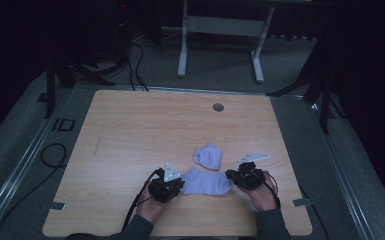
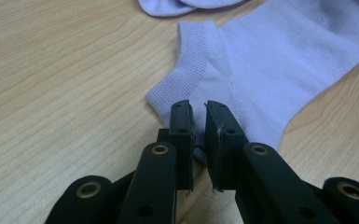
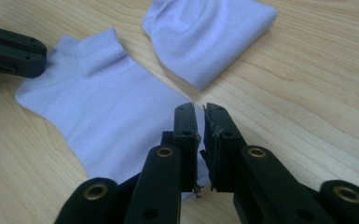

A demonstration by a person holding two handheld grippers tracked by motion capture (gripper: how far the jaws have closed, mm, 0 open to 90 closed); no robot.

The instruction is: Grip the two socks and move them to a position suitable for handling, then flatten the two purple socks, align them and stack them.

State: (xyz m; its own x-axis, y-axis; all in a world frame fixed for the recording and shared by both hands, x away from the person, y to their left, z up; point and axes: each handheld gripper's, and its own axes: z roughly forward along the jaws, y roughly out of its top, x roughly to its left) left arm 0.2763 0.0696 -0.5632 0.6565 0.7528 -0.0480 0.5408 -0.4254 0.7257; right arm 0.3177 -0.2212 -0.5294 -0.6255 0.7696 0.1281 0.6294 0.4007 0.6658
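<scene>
Two lilac socks lie on the wooden table [image 1: 130, 130], and we hold the flat sock [image 1: 207, 182] at both ends. At its cuff end, the left gripper [image 1: 176, 184] has its jaws nearly closed with a fold of the heel edge pinched between them; the ribbed cuff [image 2: 186, 60] spreads just ahead of the tips. We judge the hold is there to anchor that end. At the toe end, the right gripper [image 1: 234, 176] is likewise clamped on the fabric edge, probably so the sock can be kept flat or lifted evenly. The folded sock [image 1: 208, 155] rests just beyond the flat one, ahead of the right jaws, untouched. The left gripper view resolves the cuff ribbing and seam; the right gripper view adds the folded sock's full shape and the opposite gripper at the cuff.
</scene>
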